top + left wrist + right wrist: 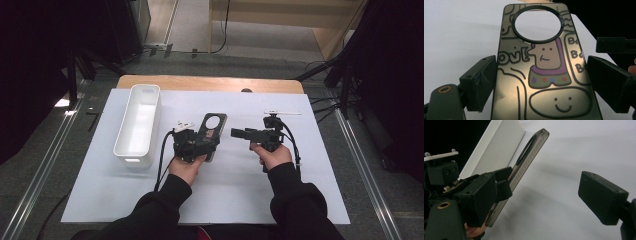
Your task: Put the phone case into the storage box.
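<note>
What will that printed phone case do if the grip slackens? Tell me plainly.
The phone case looks thin and glossy, so it would probably slide between the left hand-held gripper pads. It keeps a straight edge in the right gripper view, so it is likely fairly stiff, not floppy. Being a thin shell with a large camera cutout, it is probably light.

Your left gripper (pixel 196 144) has the phone case (pixel 212 131) between its jaws, just right of the bin (pixel 138 124). Your right gripper (pixel 241 133) sits right of the case, pointing at it. Behind your right hand (pixel 272 155) lies a small bar (pixel 283 112) on the sheet (pixel 235 195).
</note>
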Available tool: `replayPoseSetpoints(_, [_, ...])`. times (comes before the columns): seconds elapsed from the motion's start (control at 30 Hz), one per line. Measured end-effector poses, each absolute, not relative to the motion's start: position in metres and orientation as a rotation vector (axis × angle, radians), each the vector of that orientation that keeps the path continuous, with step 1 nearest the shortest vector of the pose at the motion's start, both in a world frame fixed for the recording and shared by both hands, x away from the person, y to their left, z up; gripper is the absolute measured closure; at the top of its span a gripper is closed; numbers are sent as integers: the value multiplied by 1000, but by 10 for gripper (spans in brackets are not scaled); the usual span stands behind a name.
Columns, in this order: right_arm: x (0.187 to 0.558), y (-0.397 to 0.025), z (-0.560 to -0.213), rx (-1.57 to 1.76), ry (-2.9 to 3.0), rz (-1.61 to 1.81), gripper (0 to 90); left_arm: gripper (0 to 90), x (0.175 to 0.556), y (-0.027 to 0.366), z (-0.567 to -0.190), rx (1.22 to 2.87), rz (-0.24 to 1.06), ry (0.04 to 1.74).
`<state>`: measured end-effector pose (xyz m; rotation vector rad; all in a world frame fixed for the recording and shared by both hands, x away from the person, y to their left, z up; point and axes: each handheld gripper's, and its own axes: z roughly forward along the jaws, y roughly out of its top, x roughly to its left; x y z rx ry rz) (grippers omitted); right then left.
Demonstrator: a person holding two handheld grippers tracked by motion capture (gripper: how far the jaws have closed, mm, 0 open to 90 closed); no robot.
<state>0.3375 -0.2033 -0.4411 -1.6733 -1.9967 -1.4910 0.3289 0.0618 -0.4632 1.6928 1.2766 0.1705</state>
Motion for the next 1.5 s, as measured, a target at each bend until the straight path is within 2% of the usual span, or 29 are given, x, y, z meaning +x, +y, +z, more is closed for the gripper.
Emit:
replayPoseSetpoints(0.37, [355,-195,-437,-1716,-1958,-1440,147,114,330,63,-464,1685,169,1284])
replayPoseSetpoints(0.4, [356,-195,-437,-1719,-1954,-1437,157,114,330,63,-464,1685,169,1285])
replayPoseSetpoints(0.43, [357,-195,-437,-1721,-1953,-1429,206,114,330,63,-464,1683,171,1286])
replayPoseSetpoints(1.5, [386,-186,-437,-1777,-1839,-1368,275,114,327,59,-464,1676,176,1267])
